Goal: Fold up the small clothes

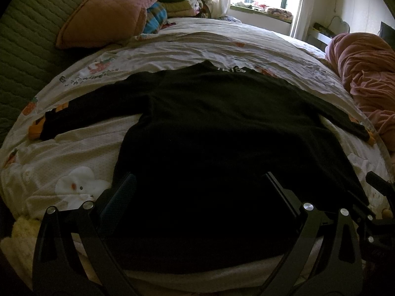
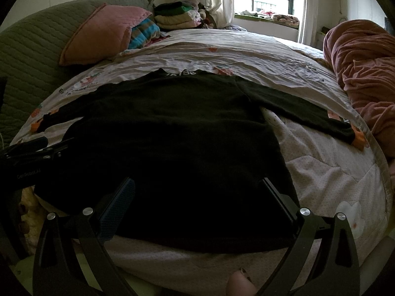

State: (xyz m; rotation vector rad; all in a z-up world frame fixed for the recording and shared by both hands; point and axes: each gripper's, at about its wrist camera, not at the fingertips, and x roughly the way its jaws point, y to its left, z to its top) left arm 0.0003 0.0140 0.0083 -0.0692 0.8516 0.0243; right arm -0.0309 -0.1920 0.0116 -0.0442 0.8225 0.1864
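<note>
A black long-sleeved top (image 1: 209, 128) lies flat on the bed, sleeves spread left and right, collar with white lettering at the far end. It shows in the right wrist view (image 2: 172, 133) too. My left gripper (image 1: 200, 182) is open over the hem near the bed's front edge, holding nothing. My right gripper (image 2: 197, 187) is open over the hem's right part, also empty. The left gripper's body shows at the left of the right wrist view (image 2: 29, 153).
The bed has a cream printed quilt (image 1: 197, 46). A pink pillow (image 1: 103, 14) and a green quilted headboard (image 1: 27, 39) are at the far left. Folded clothes (image 2: 177, 16) are stacked at the back. A bunched pink blanket (image 2: 365, 74) lies at the right.
</note>
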